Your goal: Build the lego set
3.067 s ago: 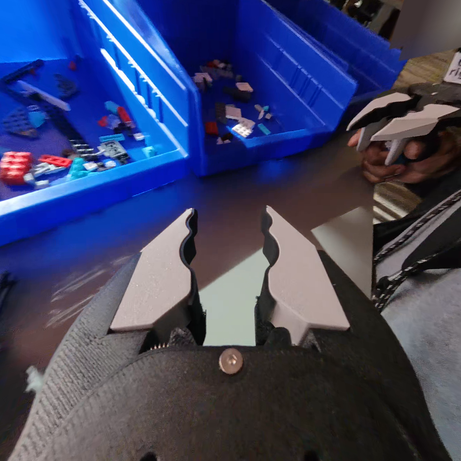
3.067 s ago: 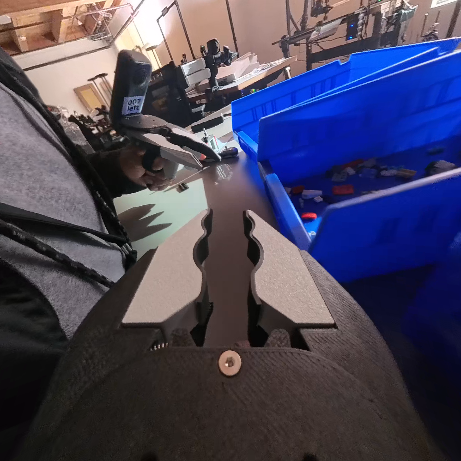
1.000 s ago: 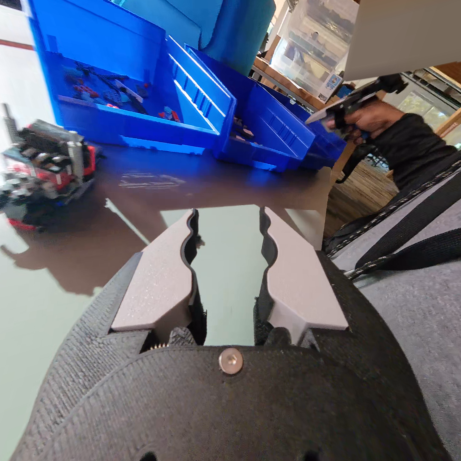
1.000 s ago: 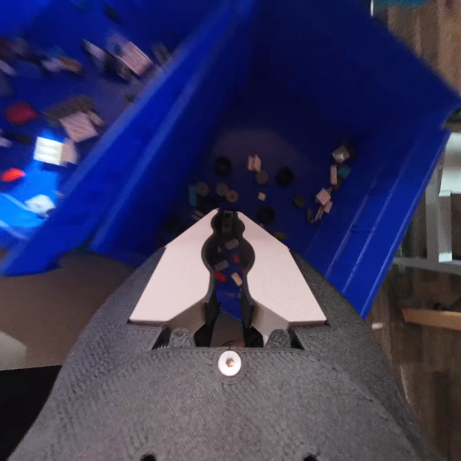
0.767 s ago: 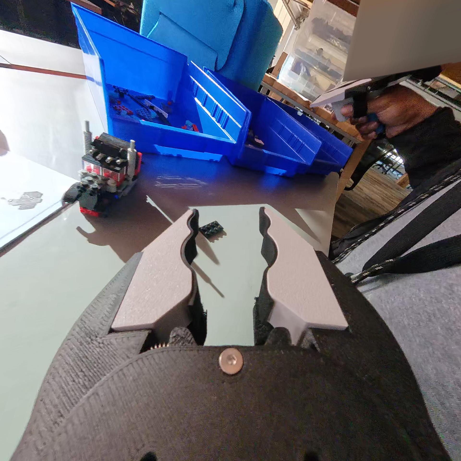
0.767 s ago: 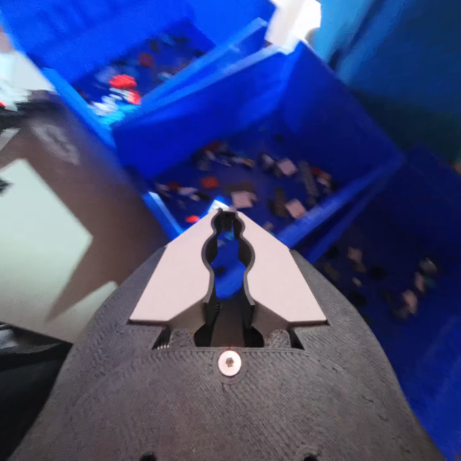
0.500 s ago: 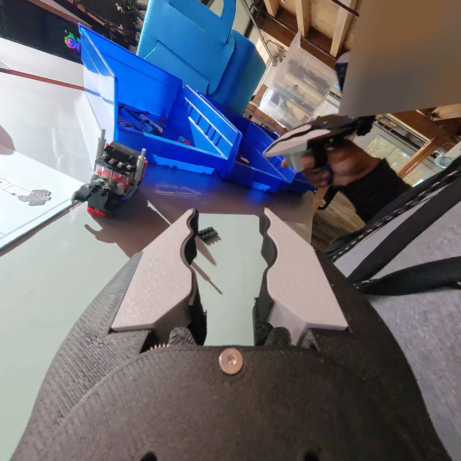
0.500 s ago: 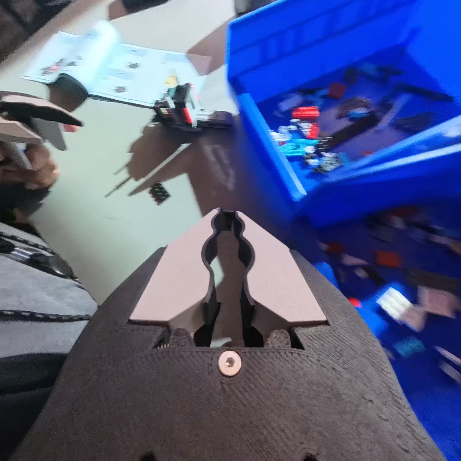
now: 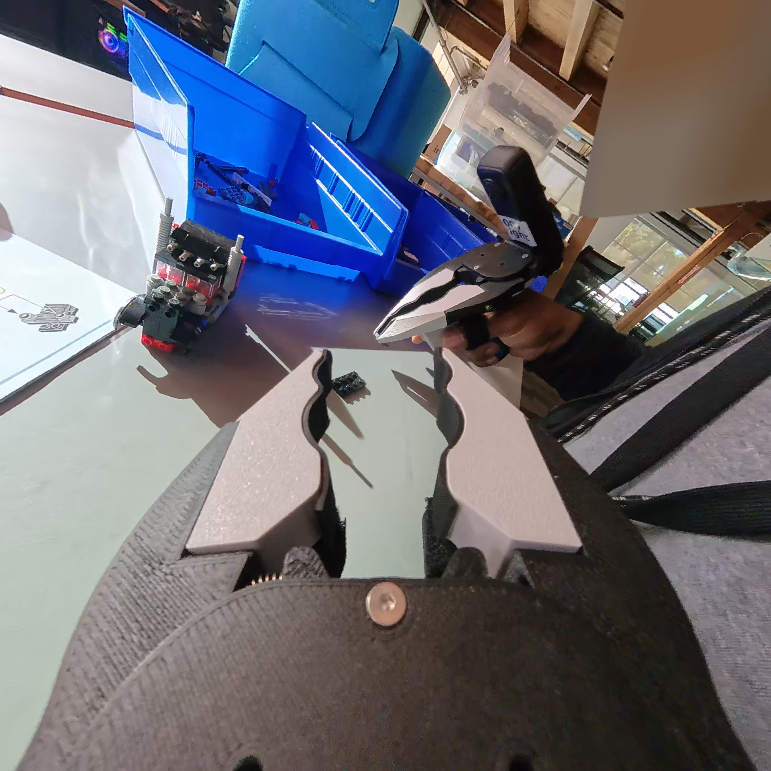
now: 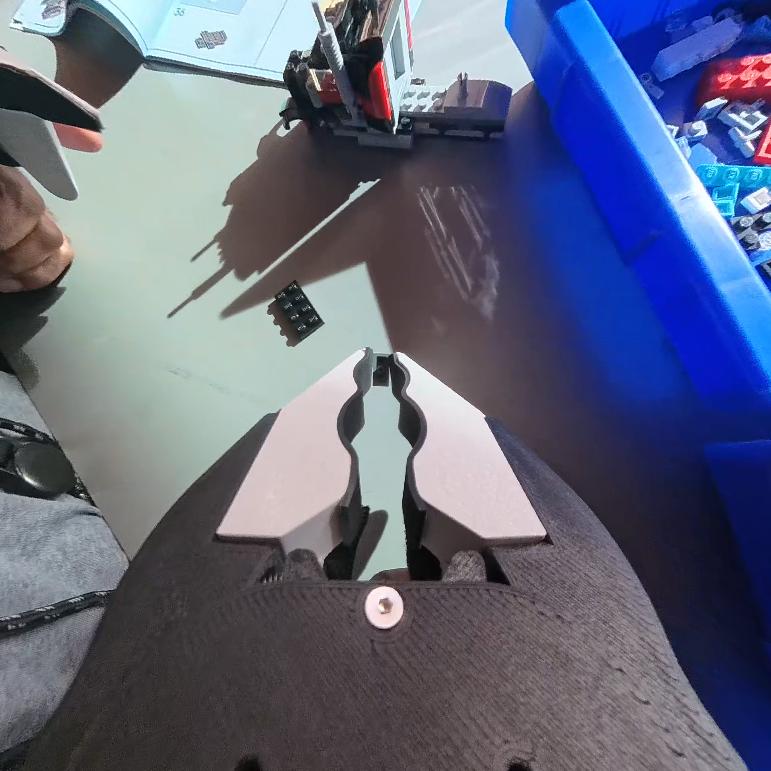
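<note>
Right gripper [image 10: 379,359] pinching a small black piece [image 10: 380,372]; left gripper [image 9: 379,363] wide, holding nothing.
Both hover over the table [image 9: 83,438]. Black plate [image 10: 298,313] lies flat on the sunlit patch, just ahead of both grippers. Half-built truck [image 10: 367,83] stands beyond it, near the blue bin [image 10: 617,175] of loose bricks. Booklet [image 10: 200,37] lies open past the truck.

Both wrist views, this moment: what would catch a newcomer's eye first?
The half-built lego truck, red, black and grey, stands on the table beside the big blue bins of loose bricks. Nearer, a lone black plate lies flat in the sunlit patch. The right gripper pinches a tiny dark piece at its tips, while the left gripper stands open.
</note>
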The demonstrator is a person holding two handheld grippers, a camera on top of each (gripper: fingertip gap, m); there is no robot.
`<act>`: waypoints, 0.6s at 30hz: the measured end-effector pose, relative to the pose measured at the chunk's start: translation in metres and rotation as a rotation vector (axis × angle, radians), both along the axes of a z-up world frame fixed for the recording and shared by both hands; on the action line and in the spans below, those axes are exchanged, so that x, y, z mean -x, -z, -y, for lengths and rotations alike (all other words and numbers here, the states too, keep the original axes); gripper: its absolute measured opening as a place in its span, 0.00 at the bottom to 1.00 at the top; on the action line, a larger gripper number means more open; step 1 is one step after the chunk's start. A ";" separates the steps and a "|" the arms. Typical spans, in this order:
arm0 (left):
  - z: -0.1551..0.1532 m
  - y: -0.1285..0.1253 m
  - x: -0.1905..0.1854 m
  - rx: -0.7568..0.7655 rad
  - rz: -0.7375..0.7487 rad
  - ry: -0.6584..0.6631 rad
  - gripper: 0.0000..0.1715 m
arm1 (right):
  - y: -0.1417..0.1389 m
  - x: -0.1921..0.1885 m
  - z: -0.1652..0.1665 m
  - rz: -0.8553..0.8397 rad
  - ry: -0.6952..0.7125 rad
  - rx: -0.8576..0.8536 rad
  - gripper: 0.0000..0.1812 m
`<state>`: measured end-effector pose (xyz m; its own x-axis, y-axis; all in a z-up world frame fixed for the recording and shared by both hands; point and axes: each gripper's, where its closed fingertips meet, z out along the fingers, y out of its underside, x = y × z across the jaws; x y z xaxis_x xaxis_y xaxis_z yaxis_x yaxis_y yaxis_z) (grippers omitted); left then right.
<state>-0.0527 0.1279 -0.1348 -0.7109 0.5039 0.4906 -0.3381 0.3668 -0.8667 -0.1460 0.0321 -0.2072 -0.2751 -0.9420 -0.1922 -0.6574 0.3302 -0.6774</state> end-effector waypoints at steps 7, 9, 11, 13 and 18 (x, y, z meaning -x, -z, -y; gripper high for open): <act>0.005 0.009 0.002 -0.048 0.046 -0.011 0.29 | 0.000 0.007 0.006 0.051 0.021 -0.009 0.09; 0.006 0.013 0.004 -0.066 0.062 -0.012 0.29 | -0.002 0.012 0.009 0.068 0.034 -0.010 0.11; 0.008 0.016 0.005 -0.082 0.082 -0.014 0.29 | -0.003 0.018 0.013 0.085 0.050 -0.006 0.12; 0.011 0.019 0.006 -0.093 0.104 -0.016 0.29 | -0.005 0.026 0.018 0.104 0.067 0.002 0.12; 0.022 0.024 0.010 -0.105 0.161 -0.022 0.29 | -0.009 0.049 0.030 0.157 0.103 0.017 0.13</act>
